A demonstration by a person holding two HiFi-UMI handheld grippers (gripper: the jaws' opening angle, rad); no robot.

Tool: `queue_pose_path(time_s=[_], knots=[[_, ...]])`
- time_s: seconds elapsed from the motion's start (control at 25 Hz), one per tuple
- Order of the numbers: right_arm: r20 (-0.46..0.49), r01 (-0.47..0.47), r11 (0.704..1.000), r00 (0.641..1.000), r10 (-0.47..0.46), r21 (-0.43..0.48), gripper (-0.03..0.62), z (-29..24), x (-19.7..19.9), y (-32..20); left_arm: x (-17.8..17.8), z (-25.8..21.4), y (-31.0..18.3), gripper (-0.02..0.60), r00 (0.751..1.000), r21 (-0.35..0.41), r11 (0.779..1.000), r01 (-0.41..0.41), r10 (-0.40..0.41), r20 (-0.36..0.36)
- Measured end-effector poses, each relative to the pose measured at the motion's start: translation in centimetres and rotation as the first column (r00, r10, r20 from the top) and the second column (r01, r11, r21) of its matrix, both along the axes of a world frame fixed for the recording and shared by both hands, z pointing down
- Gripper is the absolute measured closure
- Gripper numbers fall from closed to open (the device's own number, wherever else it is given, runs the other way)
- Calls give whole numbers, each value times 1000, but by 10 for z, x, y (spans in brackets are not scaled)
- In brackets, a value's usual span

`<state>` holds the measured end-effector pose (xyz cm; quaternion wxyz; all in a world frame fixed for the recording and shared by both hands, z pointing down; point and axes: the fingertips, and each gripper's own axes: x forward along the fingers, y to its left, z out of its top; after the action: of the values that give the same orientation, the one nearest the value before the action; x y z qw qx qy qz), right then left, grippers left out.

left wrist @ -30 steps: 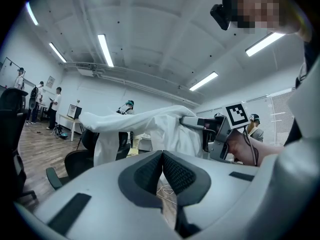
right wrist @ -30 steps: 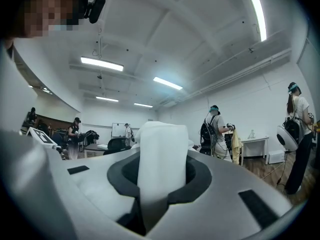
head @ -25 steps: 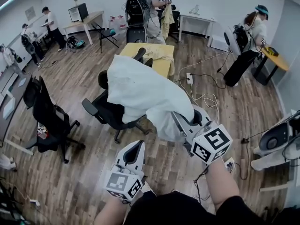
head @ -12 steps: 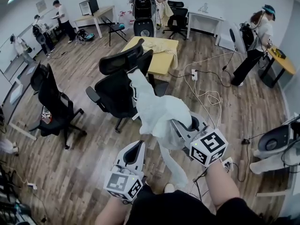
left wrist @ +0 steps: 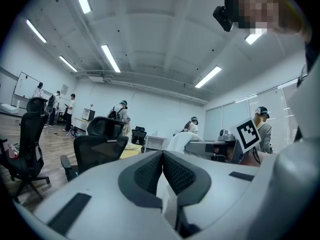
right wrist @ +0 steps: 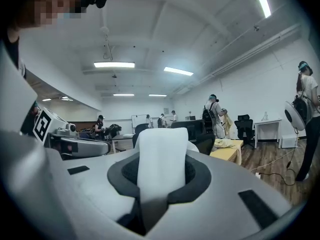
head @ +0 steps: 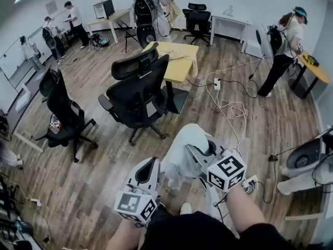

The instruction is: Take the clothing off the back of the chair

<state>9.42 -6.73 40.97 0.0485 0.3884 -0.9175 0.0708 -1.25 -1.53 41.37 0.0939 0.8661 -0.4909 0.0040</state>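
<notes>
Right tongs (head: 200, 152) pinching the white clothing (head: 182, 146). It hangs bunched from them over the wood floor (head: 99, 178), off the black chair (head: 139, 90) and well apart from it. Left tongs (head: 149, 165) pressed together, holding nothing, just beside the clothing.

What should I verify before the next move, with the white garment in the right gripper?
1. Grip: the right gripper is shut on the white garment, and cloth fills the space between its jaws. Ok.
2. Garment clear of the chair: its back is bare and the cloth hangs apart from it. Ok.
3. Left gripper free to help: its jaws are together with nothing between them. Ok.
4. Hem off the floor: the cloth hangs low by the person's feet. Cannot tell.
5. Footing: a power strip and its cable lie on the floor close to the right side. Not ok, likely a trip risk.
</notes>
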Motion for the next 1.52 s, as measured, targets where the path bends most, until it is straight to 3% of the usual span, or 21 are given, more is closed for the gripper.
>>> queue_pose_path(time_s=[0.52,1.52], knots=[[57,39,999,998,-40,19,502,-5,-7,24,-11,-4,10,565,998,14,998,58,-58,12],[47,70,997,996,-71,26,502,-4,-21,44,-23,-5,25,565,996,20,996,83,-84,14]])
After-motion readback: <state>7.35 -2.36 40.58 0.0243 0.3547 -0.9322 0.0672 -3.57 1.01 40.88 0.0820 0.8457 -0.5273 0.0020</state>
